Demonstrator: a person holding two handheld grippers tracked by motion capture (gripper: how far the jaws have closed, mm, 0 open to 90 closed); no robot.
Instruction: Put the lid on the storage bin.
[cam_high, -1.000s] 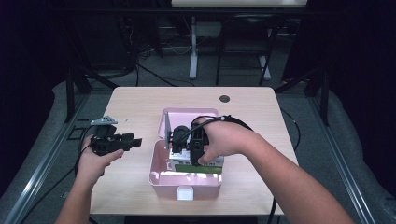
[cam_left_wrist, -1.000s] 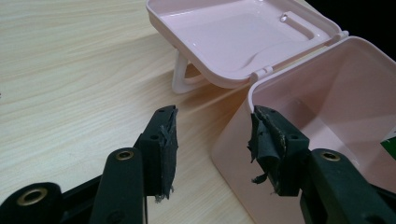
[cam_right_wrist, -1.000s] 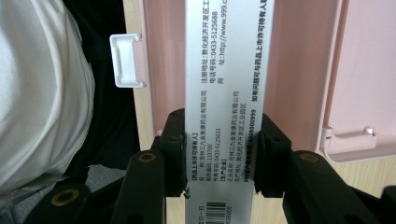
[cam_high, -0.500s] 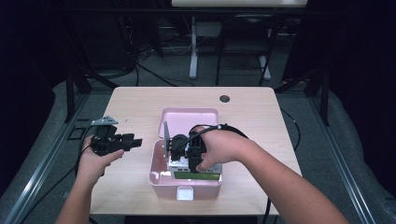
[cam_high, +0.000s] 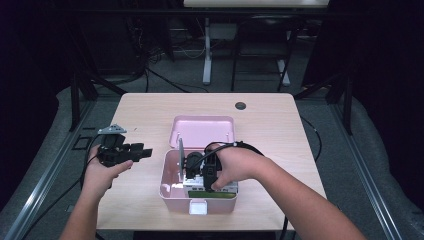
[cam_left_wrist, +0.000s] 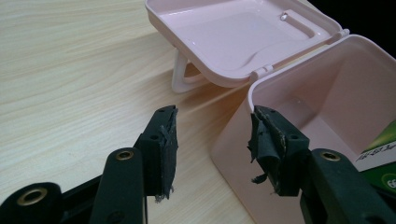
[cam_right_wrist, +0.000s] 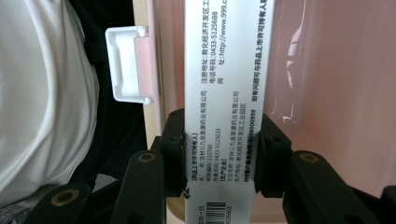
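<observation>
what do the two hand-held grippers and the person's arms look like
Both are black. The left hand-held gripper carries a grey three-cornered plate on top; its jaws have brass-coloured rivets and frayed black pads. A black cable loops from the right hand-held gripper. The forearms are bare, no sleeves showing.

White printed medicine carton (cam_right_wrist: 224, 93) with green face, standing on edge inside open pink box (cam_high: 170, 187), lid (cam_high: 202, 131) laid back on worktop (cam_high: 280, 130)
</observation>
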